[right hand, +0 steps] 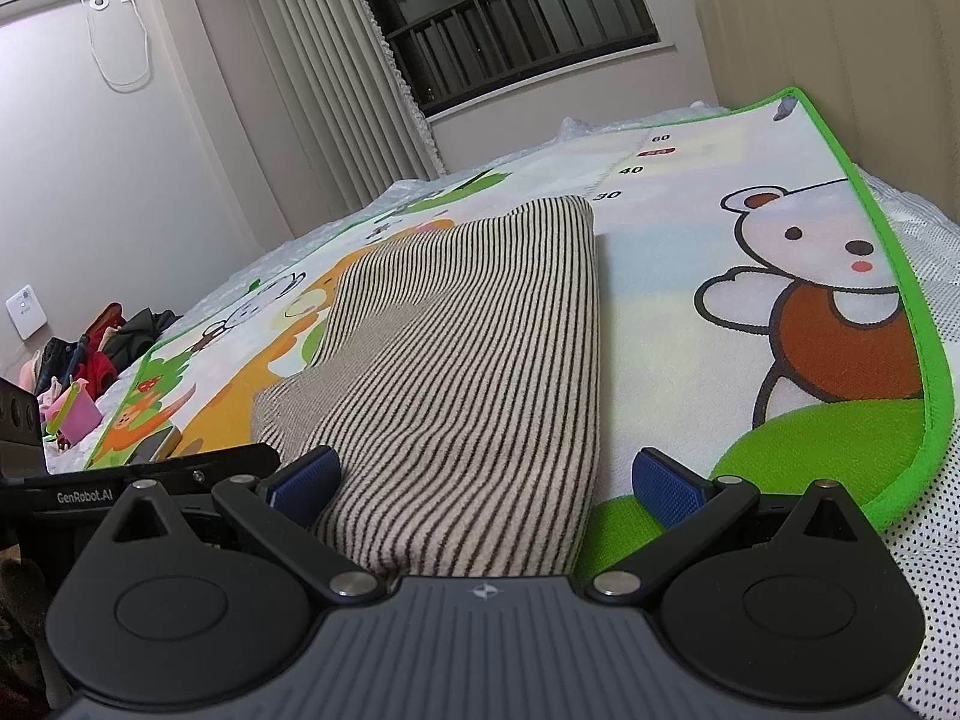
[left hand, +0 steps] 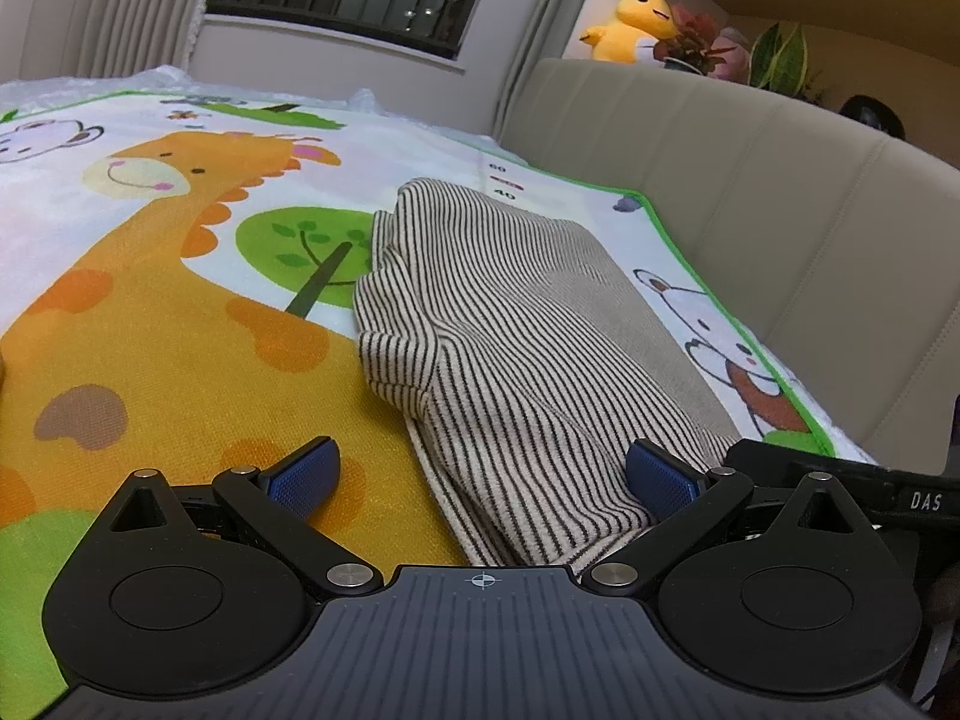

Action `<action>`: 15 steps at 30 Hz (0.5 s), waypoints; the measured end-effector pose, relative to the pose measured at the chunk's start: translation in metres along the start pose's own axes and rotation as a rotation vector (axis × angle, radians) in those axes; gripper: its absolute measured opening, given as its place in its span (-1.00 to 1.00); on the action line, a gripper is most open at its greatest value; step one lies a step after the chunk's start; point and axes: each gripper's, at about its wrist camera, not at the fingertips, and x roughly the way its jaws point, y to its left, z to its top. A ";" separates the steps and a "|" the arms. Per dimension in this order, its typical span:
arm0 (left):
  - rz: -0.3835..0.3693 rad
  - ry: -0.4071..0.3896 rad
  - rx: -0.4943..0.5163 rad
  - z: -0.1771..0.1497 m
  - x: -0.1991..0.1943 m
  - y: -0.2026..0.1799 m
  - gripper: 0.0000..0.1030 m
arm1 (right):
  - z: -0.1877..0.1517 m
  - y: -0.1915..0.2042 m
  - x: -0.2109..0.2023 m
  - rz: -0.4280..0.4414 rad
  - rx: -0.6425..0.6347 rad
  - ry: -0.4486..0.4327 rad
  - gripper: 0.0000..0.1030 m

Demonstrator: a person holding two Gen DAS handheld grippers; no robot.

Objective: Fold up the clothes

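At six o'clock in each wrist view, the near hem of the striped garment [left hand: 510,360] runs under the camera housing. Left gripper [left hand: 483,480]: jaws spread wide, the garment's near end lying between the blue pads, the right-hand pad touching or just beside the cloth, nothing pinched. Right gripper [right hand: 486,480]: jaws likewise spread, straddling the garment's near right corner, with its left-hand pad against the cloth; no grasp is visible. Toward twelve o'clock the garment extends as a long, narrow, layered strip on the cartoon play mat [left hand: 150,312], which covers a bed; a sleeve-like flap lies on its left side at about ten o'clock. Farther off stand the padded headboard [left hand: 750,192], a yellow plush toy [left hand: 636,24] and the barred window [right hand: 516,18]; a pile of other clothes [right hand: 102,342] lies at nine o'clock in the right view. Judged progress: lengthwise folds appear done; at least one crosswise fold, bringing the near end toward the far end, probably remains.
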 end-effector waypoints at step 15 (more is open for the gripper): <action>0.024 0.020 0.027 0.001 0.004 -0.007 1.00 | -0.001 0.002 -0.001 -0.007 -0.005 -0.004 1.00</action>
